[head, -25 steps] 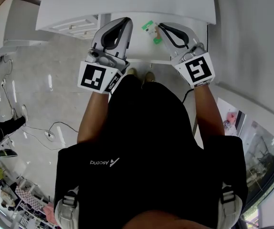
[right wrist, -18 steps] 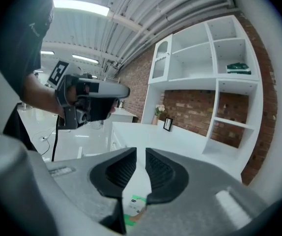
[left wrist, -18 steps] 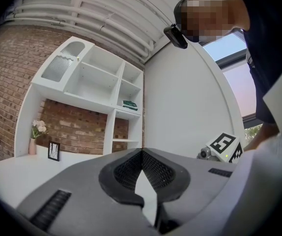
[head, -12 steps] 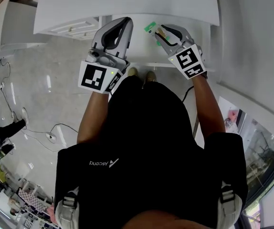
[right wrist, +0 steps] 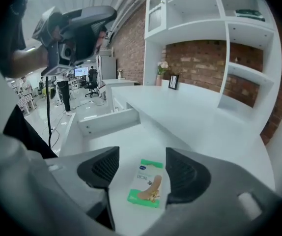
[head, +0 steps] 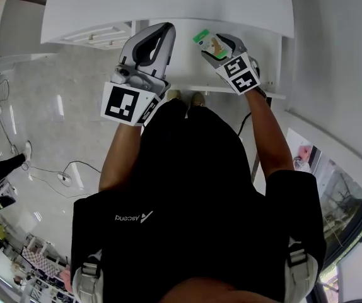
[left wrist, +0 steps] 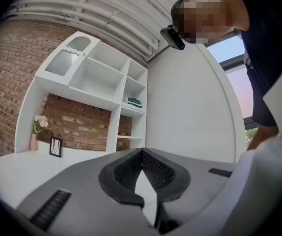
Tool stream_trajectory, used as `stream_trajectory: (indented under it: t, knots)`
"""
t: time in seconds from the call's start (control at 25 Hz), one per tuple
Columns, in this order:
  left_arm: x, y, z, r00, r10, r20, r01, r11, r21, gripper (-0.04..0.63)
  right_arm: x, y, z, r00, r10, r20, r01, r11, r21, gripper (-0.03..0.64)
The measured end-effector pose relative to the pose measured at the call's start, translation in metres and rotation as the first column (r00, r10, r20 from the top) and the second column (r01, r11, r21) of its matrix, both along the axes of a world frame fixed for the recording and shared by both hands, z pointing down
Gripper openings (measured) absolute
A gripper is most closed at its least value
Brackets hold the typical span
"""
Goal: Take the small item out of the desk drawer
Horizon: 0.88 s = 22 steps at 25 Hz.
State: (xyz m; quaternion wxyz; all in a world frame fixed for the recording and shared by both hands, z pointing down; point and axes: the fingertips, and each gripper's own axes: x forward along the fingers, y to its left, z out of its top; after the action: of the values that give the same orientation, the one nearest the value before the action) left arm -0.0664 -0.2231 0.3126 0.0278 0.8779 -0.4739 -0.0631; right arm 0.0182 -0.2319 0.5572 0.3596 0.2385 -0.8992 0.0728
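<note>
A small green packet (right wrist: 147, 188) with a foot picture lies flat on the white desk top (right wrist: 205, 122), between the two jaws of my right gripper (right wrist: 141, 168). Those jaws are opening and their pads stand clear of the packet on both sides. In the head view the packet (head: 207, 41) shows just left of the right gripper (head: 217, 45), over the desk's (head: 168, 5) near edge. My left gripper (head: 161, 35) hovers to the left at the desk's front. In its own view the left gripper (left wrist: 142, 152) has its jaws shut tip to tip with nothing between them.
The open white drawer (right wrist: 109, 121) juts out from the desk at the left (head: 102, 33). White shelving (right wrist: 205, 14) against a brick wall stands behind the desk. A small picture frame (right wrist: 173, 81) and a flower vase (right wrist: 159, 75) sit at the desk's far side.
My right gripper has moved forward over the desk with the packet. Its jaws have spread and the packet now lies loose on the desk top. The left gripper has stayed put.
</note>
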Motion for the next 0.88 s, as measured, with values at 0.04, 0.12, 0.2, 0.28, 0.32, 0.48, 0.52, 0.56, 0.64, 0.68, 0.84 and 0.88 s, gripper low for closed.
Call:
stream_trajectory:
  t: [0.04, 0.12, 0.2, 0.28, 0.32, 0.48, 0.52, 0.56, 0.64, 0.68, 0.84, 0.88]
  knots:
    - [-0.001, -0.002, 0.001, 1.000, 0.001, 0.000, -0.001, 1.000, -0.004, -0.002, 0.000, -0.002, 0.008, 1.000, 0.006, -0.014, -0.007, 1.000, -0.014, 0.285]
    - [-0.003, -0.006, 0.000, 1.000, 0.006, -0.012, -0.006, 1.000, -0.005, -0.002, -0.001, -0.006, 0.025, 0.999, 0.018, -0.042, -0.020, 0.999, -0.042, 0.297]
    - [-0.006, -0.010, 0.001, 1.000, 0.007, -0.021, -0.008, 1.000, -0.012, -0.002, -0.001, -0.008, 0.041, 0.997, 0.031, -0.070, -0.036, 0.997, -0.070, 0.311]
    - [-0.009, -0.013, 0.003, 1.000, 0.005, -0.021, -0.005, 1.000, -0.016, -0.002, -0.001, -0.011, 0.056, 0.994, 0.044, -0.098, -0.053, 0.994, -0.095, 0.325]
    - [-0.010, -0.014, 0.005, 1.000, 0.003, -0.018, -0.003, 1.000, -0.019, -0.002, 0.000, -0.013, 0.063, 0.992, 0.051, -0.111, -0.063, 0.992, -0.106, 0.330]
    - [-0.015, -0.018, 0.013, 1.000, -0.001, -0.002, 0.001, 0.999, -0.049, -0.002, 0.004, -0.018, 0.085, 0.985, 0.072, -0.156, -0.095, 0.985, -0.144, 0.345]
    - [-0.016, -0.018, 0.013, 1.000, -0.002, -0.001, 0.002, 0.999, -0.051, -0.002, 0.005, -0.018, 0.090, 0.983, 0.073, -0.168, -0.099, 0.983, -0.152, 0.350]
    - [-0.017, -0.019, 0.013, 1.000, -0.004, -0.003, 0.003, 0.999, -0.050, -0.002, 0.006, -0.018, 0.096, 0.981, 0.072, -0.179, -0.101, 0.982, -0.160, 0.354]
    - [-0.019, -0.021, 0.010, 1.000, -0.003, -0.018, 0.002, 1.000, -0.031, -0.002, 0.008, -0.020, 0.106, 0.978, 0.072, -0.197, -0.108, 0.978, -0.177, 0.358]
    - [-0.020, -0.022, 0.008, 1.000, -0.001, -0.031, 0.000, 1.000, -0.019, -0.002, 0.008, -0.021, 0.111, 0.976, 0.073, -0.206, -0.112, 0.976, -0.186, 0.360]
    - [-0.027, -0.024, 0.018, 1.000, -0.011, -0.012, 0.010, 0.997, -0.071, -0.002, 0.007, -0.024, 0.128, 0.969, 0.068, -0.236, -0.121, 0.968, -0.218, 0.362]
    - [-0.029, -0.024, 0.020, 1.000, -0.015, -0.009, 0.014, 0.997, -0.081, -0.002, 0.006, -0.024, 0.131, 0.969, 0.067, -0.239, -0.121, 0.968, -0.221, 0.362]
